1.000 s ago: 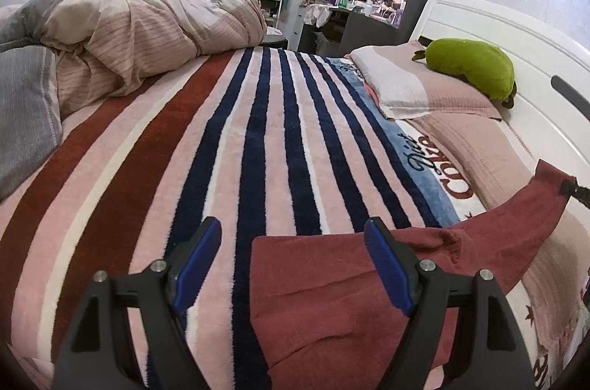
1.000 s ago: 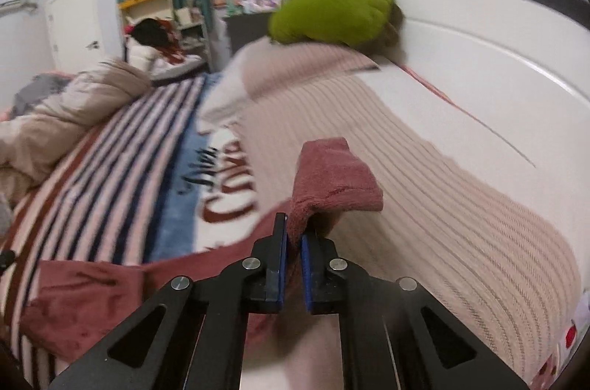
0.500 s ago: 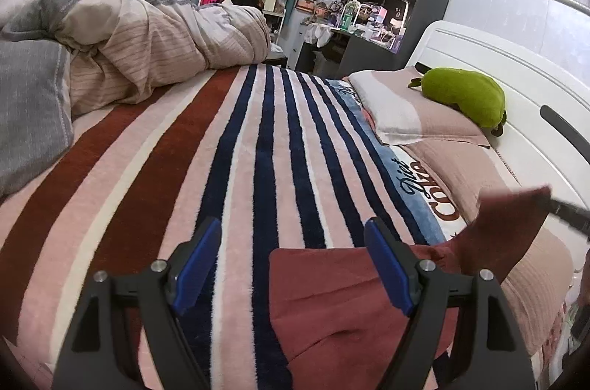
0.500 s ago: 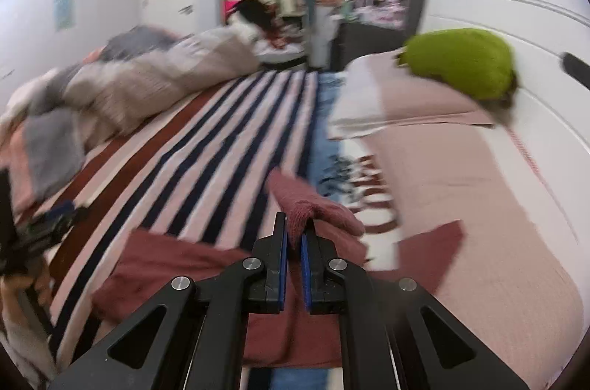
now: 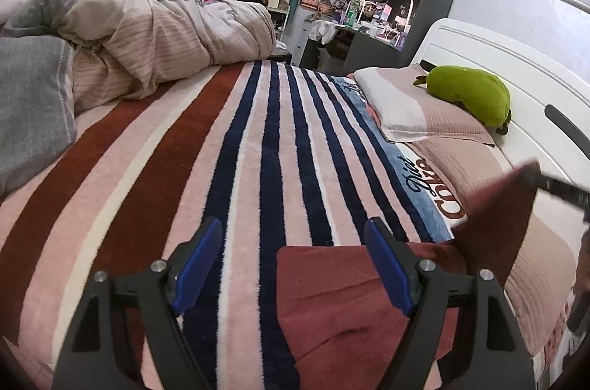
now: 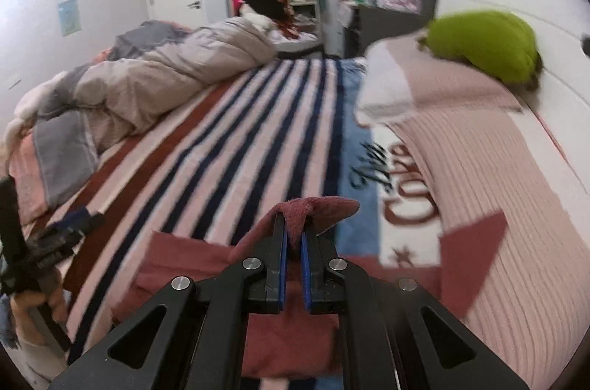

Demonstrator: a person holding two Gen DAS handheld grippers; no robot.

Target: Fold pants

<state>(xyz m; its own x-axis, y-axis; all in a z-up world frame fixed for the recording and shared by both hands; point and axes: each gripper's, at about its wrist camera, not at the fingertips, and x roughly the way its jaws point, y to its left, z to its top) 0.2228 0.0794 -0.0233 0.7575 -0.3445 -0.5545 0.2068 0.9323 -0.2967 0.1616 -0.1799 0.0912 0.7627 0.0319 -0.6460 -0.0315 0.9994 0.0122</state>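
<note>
Dark red pants (image 5: 343, 301) lie on the striped blanket at the near edge of the bed. My left gripper (image 5: 295, 264) is open and empty, hovering just above the pants' left end. My right gripper (image 6: 294, 239) is shut on a bunched end of the pants (image 6: 317, 209) and holds it lifted above the rest of the garment (image 6: 191, 261). In the left wrist view that lifted end (image 5: 501, 216) stands up at the right. The left gripper also shows at the left edge of the right wrist view (image 6: 66, 224).
A striped blanket (image 5: 258, 150) covers the bed. A bunched duvet (image 5: 129, 39) lies at the far left. Pillows (image 5: 424, 110) and a green plush toy (image 5: 468, 93) sit by the white headboard (image 5: 516, 76) on the right. Shelves and a desk stand behind the bed.
My right gripper has carried the pants' end from over the pillow leftward, above the pants. The left gripper stays open and has shifted slightly left.
</note>
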